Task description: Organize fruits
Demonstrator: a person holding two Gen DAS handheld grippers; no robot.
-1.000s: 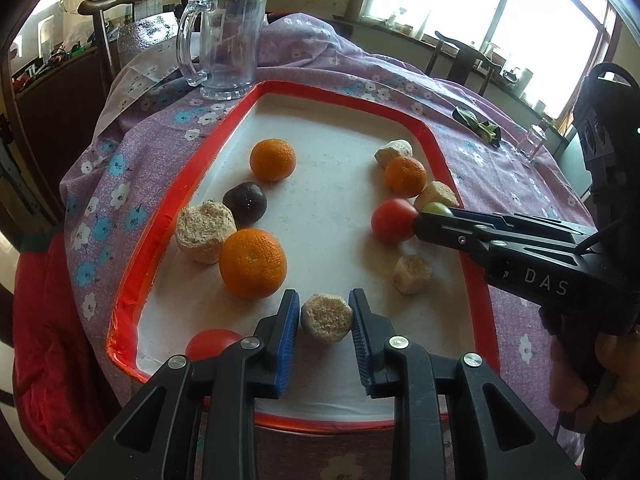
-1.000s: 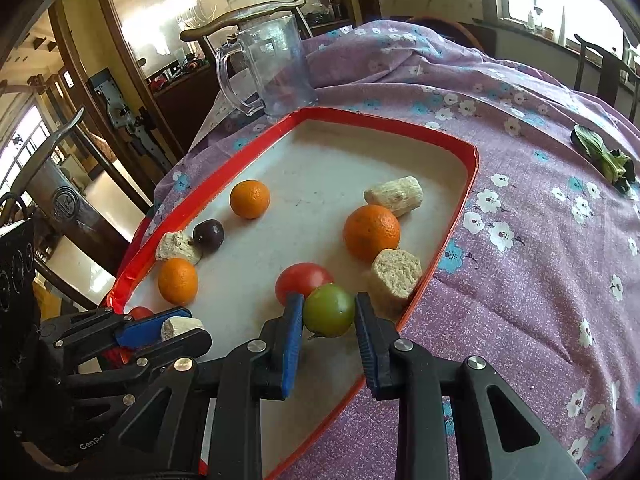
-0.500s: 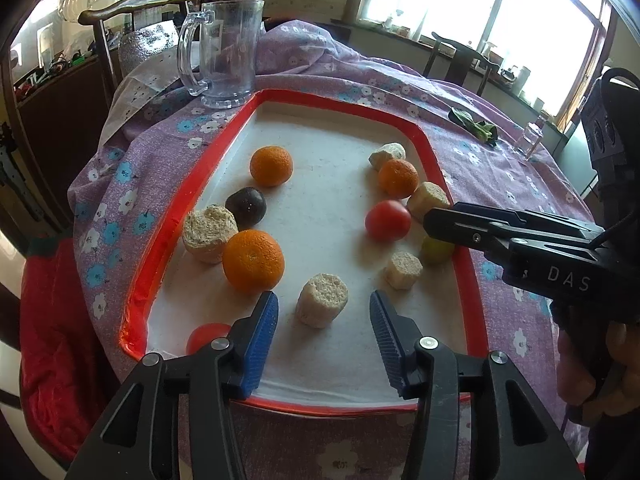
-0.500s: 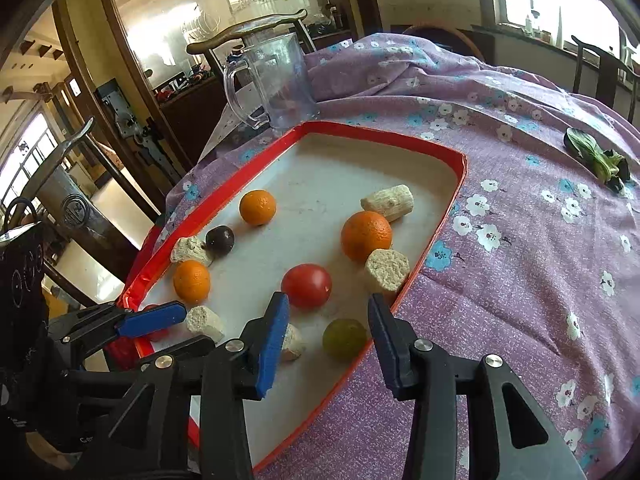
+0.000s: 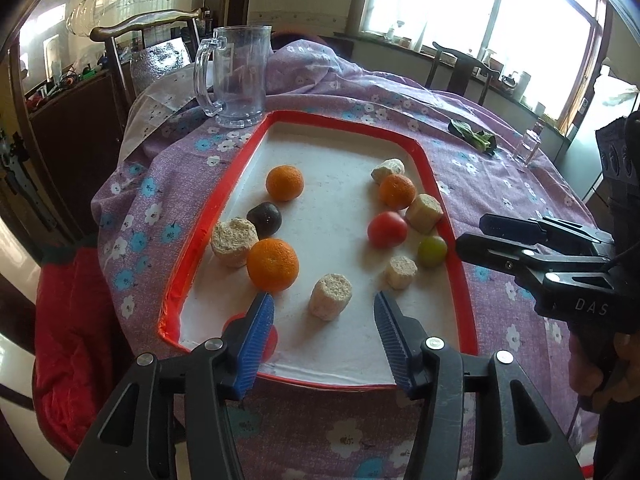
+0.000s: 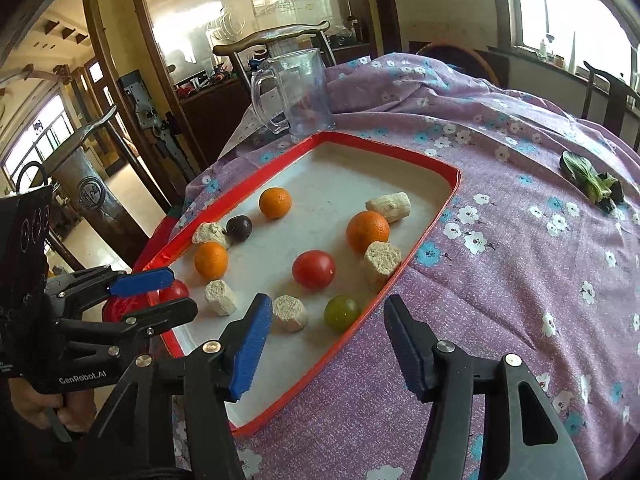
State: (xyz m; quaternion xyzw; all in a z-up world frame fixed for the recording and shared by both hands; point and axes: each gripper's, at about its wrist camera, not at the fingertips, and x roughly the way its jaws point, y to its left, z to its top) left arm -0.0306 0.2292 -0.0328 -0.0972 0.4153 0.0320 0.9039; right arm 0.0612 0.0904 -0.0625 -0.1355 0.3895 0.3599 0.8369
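Note:
A red-rimmed white tray (image 5: 464, 280) (image 6: 448, 196) holds several fruits and beige corn-cob chunks. My left gripper (image 5: 324, 312) is open and empty, just short of a cob chunk (image 5: 330, 297) that stands near the tray's front. An orange (image 5: 273, 265) lies left of it, and a red tomato (image 5: 240, 322) is partly hidden behind my left finger. My right gripper (image 6: 326, 322) is open and empty, above the tray's edge. A green fruit (image 6: 341, 313) (image 5: 432, 251) lies just ahead of it, beside another cob chunk (image 6: 289, 313). A red tomato (image 6: 313, 269) (image 5: 387, 229) sits mid-tray.
A glass mug (image 5: 236, 76) (image 6: 298, 94) stands beyond the tray's far end. Two more oranges (image 5: 285, 183) (image 5: 397, 191), a dark plum (image 5: 264, 219) and other cob chunks (image 5: 234, 237) lie in the tray. A leafy green (image 6: 592, 178) and small glass (image 5: 530, 146) sit on the purple cloth.
Both grippers opened and let go: the left released the cob chunk, the right the green fruit. Both then drew back from the tray, opening wider.

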